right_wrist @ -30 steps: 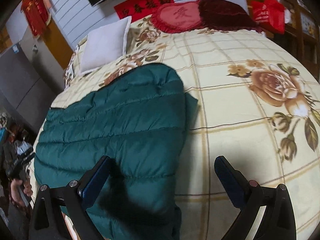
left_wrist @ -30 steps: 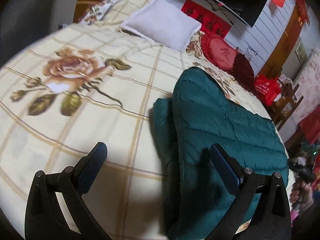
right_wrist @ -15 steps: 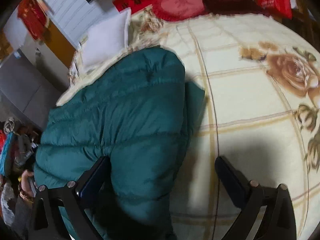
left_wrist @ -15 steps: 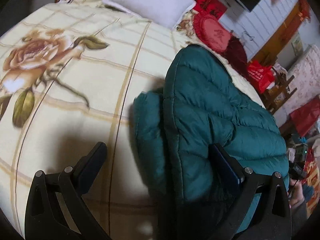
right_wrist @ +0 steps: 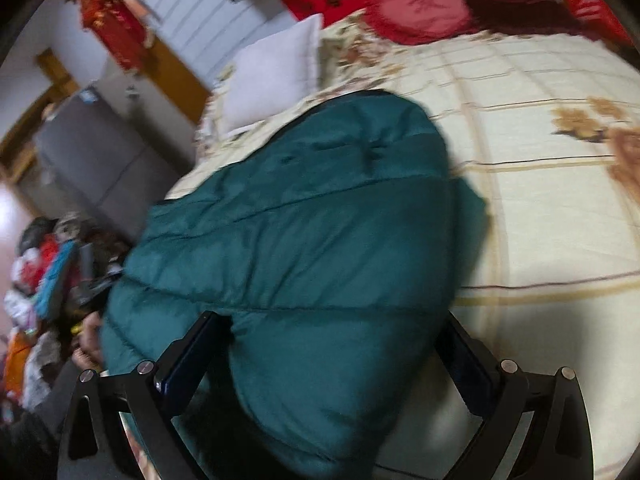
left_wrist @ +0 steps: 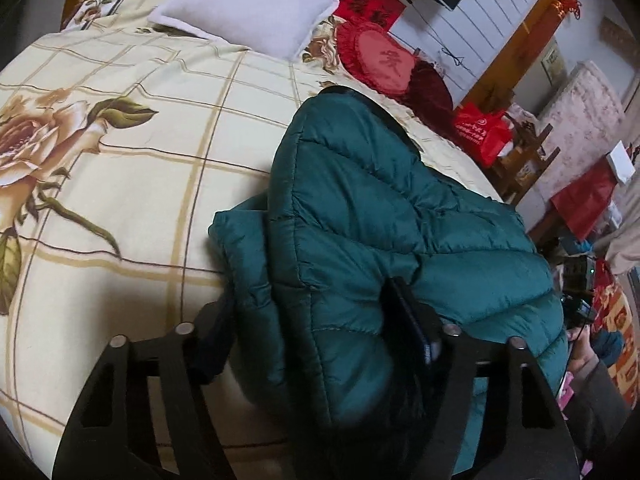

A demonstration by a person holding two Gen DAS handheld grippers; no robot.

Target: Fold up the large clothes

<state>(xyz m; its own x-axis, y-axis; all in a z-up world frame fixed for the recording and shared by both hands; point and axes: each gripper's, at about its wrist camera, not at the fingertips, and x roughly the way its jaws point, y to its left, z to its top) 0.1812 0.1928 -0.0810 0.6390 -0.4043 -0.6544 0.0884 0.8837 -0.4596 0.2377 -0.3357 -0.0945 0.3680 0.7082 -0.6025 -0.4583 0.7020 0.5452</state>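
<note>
A dark teal quilted down jacket [left_wrist: 380,216] lies folded on a cream floral bedsheet [left_wrist: 132,148]. It also fills the middle of the right wrist view [right_wrist: 320,232]. My left gripper [left_wrist: 316,336] straddles the jacket's near edge, with puffy fabric bunched between its fingers [left_wrist: 416,332]; the jaws have narrowed on it. My right gripper [right_wrist: 332,356] also has the jacket's near edge between its fingers [right_wrist: 188,356], with the jaws still fairly wide. The right wrist view is motion-blurred.
A white pillow [left_wrist: 248,4] and red cushions [left_wrist: 380,60] lie at the head of the bed. A red bag [left_wrist: 480,132] and wooden furniture [left_wrist: 528,156] stand beside the bed. A person's hand [left_wrist: 580,348] shows at the bed's edge. Clutter [right_wrist: 44,280] lies beside the bed.
Both grippers have moved forward onto the jacket's near edge. The left jaws have narrowed around the fabric, and the jacket's edge has bunched up between the fingers.
</note>
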